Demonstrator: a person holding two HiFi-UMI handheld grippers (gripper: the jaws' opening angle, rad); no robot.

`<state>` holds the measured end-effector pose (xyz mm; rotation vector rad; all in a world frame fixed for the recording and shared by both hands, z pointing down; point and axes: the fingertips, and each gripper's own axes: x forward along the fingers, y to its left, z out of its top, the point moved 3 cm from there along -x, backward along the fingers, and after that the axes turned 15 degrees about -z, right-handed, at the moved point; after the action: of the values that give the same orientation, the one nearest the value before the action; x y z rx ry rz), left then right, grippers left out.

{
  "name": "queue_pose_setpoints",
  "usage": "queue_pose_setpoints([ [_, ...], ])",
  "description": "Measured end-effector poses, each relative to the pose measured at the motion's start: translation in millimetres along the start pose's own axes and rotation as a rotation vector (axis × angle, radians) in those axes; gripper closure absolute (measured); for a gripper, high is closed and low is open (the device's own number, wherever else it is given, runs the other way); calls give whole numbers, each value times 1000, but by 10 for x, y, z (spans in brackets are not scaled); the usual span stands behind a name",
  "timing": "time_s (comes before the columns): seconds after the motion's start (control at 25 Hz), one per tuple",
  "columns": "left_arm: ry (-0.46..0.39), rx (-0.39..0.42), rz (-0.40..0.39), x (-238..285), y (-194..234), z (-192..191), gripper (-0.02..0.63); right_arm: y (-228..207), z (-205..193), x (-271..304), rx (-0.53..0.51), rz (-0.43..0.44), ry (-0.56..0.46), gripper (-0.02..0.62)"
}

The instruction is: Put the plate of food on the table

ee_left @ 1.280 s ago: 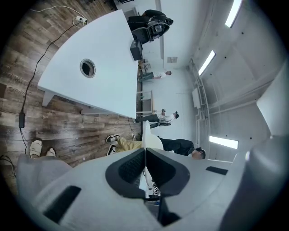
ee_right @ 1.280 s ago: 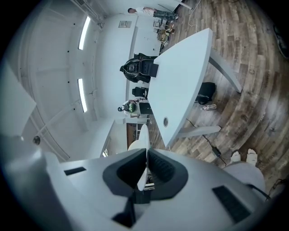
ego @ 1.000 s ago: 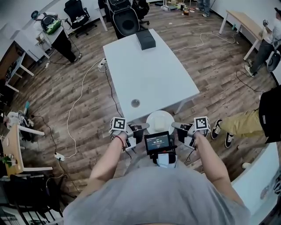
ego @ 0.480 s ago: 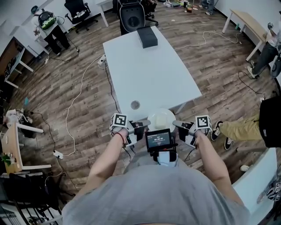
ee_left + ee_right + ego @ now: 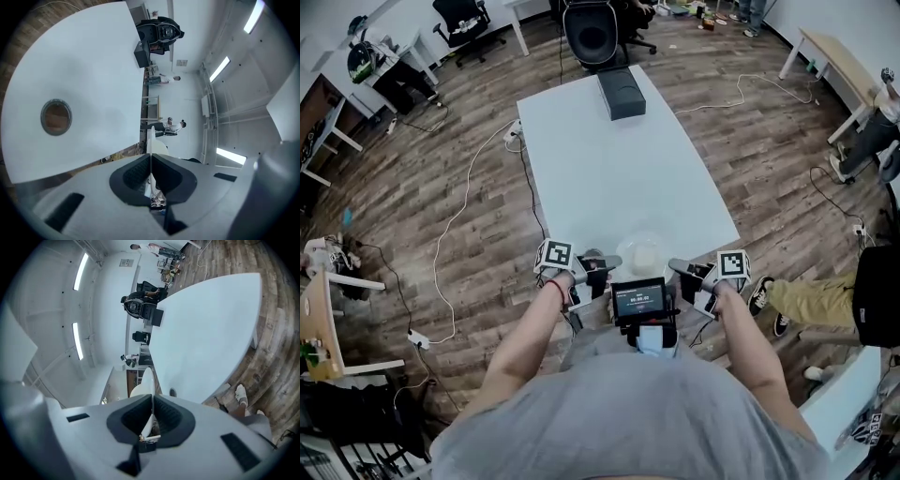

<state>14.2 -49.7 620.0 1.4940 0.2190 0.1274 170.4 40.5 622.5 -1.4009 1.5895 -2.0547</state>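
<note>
A white plate (image 5: 643, 255) with a pale lump of food on it hangs over the near end of the white table (image 5: 619, 178). My left gripper (image 5: 612, 263) is shut on the plate's left rim and my right gripper (image 5: 674, 266) on its right rim. In the left gripper view the plate (image 5: 150, 143) shows edge-on as a thin white blade between the shut jaws of the left gripper (image 5: 151, 161). The right gripper view shows the same: the plate's rim (image 5: 147, 380) runs between the dark pads of the right gripper (image 5: 152, 401). Whether the plate touches the table I cannot tell.
A round cable hole (image 5: 592, 254) sits in the table just left of the plate. A black box (image 5: 621, 94) lies at the table's far end, with a black chair (image 5: 592, 33) behind it. A seated person's legs (image 5: 806, 298) are to the right. Cables run across the wooden floor.
The plate, held by both grippers, has moved forward from in front of the table's near edge to over the table's near end. The table has come closer.
</note>
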Motion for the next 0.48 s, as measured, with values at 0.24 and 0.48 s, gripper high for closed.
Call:
queue_pose_setpoints([
  [0.24,-13,17,10,-109,-50,575,578,226,434,395,-22,8,9,557],
  [0.48,-75,38,36,-321,-47,1110,578,469,836,866,-75,-18,65,557],
])
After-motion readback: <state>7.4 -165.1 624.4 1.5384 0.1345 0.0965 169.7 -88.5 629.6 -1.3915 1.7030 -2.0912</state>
